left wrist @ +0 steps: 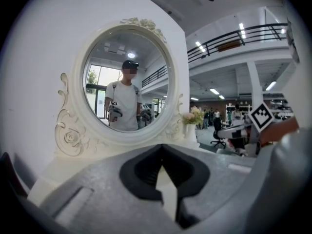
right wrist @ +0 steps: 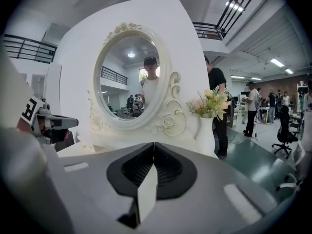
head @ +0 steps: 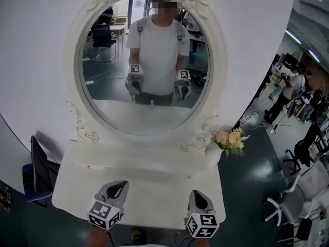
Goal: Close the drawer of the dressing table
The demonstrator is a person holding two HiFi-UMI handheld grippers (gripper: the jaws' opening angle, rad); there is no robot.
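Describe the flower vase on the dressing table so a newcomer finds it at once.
Find the white dressing table with its big oval mirror in a carved white frame. At the frame's lower right foot, in the head view, stands a slim white vase of pale peach and cream flowers. It is the only upright, coloured thing on the white top.
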